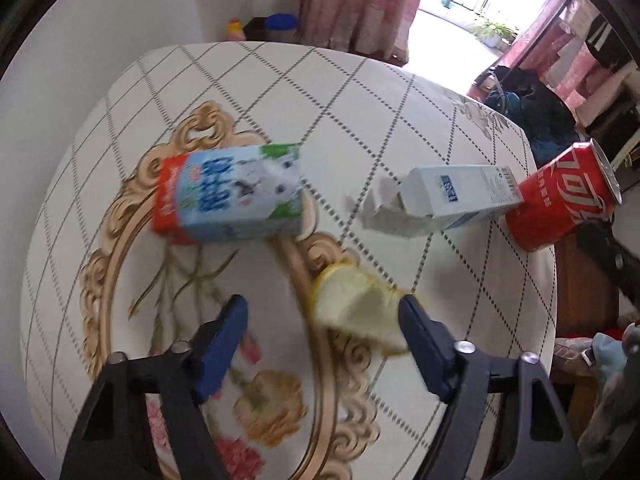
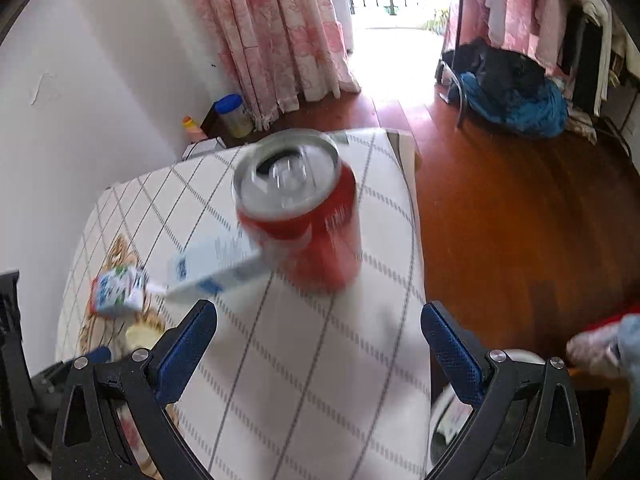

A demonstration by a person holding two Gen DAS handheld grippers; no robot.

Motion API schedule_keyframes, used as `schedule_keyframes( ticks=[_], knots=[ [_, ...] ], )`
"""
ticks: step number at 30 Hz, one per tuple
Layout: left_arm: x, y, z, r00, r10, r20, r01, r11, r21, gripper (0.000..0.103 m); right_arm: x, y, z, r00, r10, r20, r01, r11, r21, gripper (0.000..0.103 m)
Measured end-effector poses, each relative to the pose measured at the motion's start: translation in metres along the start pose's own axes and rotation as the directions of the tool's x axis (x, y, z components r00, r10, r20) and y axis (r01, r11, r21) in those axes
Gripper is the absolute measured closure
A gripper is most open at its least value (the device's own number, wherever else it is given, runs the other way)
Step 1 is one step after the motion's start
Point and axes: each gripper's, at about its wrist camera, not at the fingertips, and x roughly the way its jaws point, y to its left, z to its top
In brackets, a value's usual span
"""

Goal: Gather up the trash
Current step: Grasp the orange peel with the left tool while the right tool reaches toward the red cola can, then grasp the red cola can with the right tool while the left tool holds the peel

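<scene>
- Milk carton [image 1: 228, 192] lying on its side on tablecloth [image 1: 360, 92], left of white box [image 1: 460, 196].
- Left gripper [image 1: 322, 320] hovering with jaws spread; lemon peel [image 1: 356, 308] touching its right pad.
- Cola can [image 2: 300, 208] standing upright ahead of right gripper [image 2: 318, 324], jaws released, gripping nothing.
</scene>
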Motion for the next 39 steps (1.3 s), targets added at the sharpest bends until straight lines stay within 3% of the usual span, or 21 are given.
schedule_keyframes(
  ticks=[4, 9, 11, 12, 13, 24, 32, 39],
  knots=[
    [0.005, -0.006, 0.005, 1.0, 0.015, -0.003, -0.015, 0.999, 0.029, 0.068, 0.017, 0.008, 0.021, 0.999, -0.011, 0.037, 0.012, 0.999, -0.04, 0.0],
    [0.007, -0.007, 0.007, 0.999, 0.034, 0.03, -0.036, 0.998, 0.052, 0.087, 0.032, 0.011, 0.036, 0.999, -0.018, 0.043, 0.02, 0.998, -0.053, 0.0],
    [0.005, -0.005, 0.007, 0.998, 0.046, 0.041, -0.048, 0.997, 0.063, 0.091, 0.035, 0.011, 0.038, 0.999, -0.009, 0.043, 0.011, 0.998, -0.054, 0.008],
    [0.004, -0.006, 0.008, 0.998, 0.051, 0.046, -0.054, 0.996, 0.068, 0.093, 0.036, 0.011, 0.039, 0.999, -0.01, 0.04, 0.012, 0.998, -0.053, 0.028],
    [0.003, -0.007, 0.008, 0.997, 0.056, 0.05, -0.059, 0.996, 0.071, 0.094, 0.039, 0.012, 0.04, 1.0, -0.009, 0.03, 0.011, 0.998, -0.056, 0.032],
    [-0.024, -0.006, 0.007, 0.986, 0.104, 0.129, -0.114, 0.991, 0.07, 0.097, 0.007, 0.009, 0.031, 0.996, -0.033, 0.087, 0.038, 0.998, -0.047, 0.033],
    [-0.086, -0.009, -0.008, 0.973, 0.08, 0.216, -0.1, 0.991, 0.084, 0.097, -0.052, 0.007, 0.009, 0.99, -0.029, 0.135, 0.036, 0.998, -0.053, 0.033],
    [-0.143, -0.044, -0.037, 0.959, 0.021, 0.284, -0.068, 0.985, 0.157, 0.097, -0.115, -0.019, -0.024, 0.985, -0.018, 0.174, 0.015, 1.0, 0.018, 0.034]
  ],
)
